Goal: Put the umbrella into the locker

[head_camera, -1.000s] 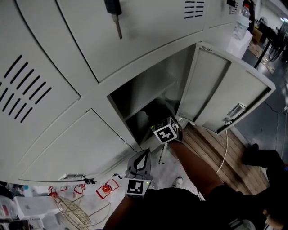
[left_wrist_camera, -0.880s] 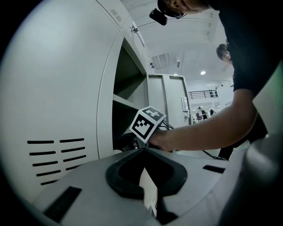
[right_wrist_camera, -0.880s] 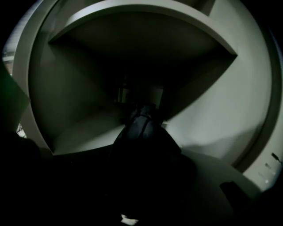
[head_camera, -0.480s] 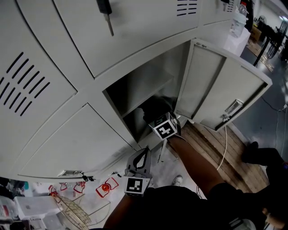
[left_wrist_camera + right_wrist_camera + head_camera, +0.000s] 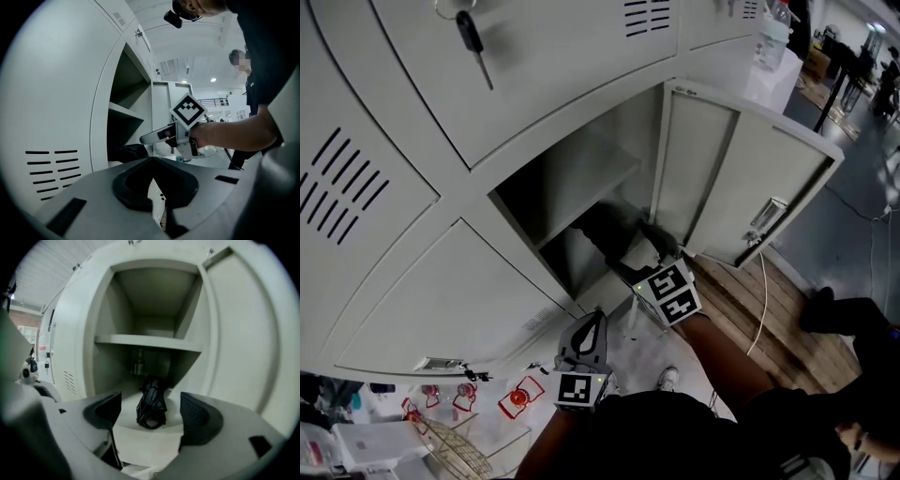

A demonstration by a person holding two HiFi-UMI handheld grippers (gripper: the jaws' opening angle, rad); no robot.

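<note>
The folded black umbrella [image 5: 151, 404] lies on the floor of the open locker's [image 5: 140, 341] lower compartment, under the shelf, its end facing outward. The umbrella [image 5: 614, 234] shows as a dark bundle in the head view too. My right gripper [image 5: 150, 411] sits just outside the locker mouth. Its jaws are opening wide and the pads touch nothing; the umbrella rests beyond them. In the head view the right gripper [image 5: 651, 251] hovers at the opening's lower right. My left gripper [image 5: 596, 323] hangs lower, in front of the closed door below; the left gripper [image 5: 152, 187] is shut and holds nothing.
The locker door [image 5: 741, 178] stands swung open to the right. A key [image 5: 473, 42] hangs in the door above. A wire basket [image 5: 455, 445] and red items [image 5: 517, 397] lie at the lower left. A white cable [image 5: 759, 309] runs over wooden boards [image 5: 778, 328].
The right gripper has drawn back out of the locker and risen, its jaws spreading, leaving the umbrella lying inside. The left gripper has stayed put.
</note>
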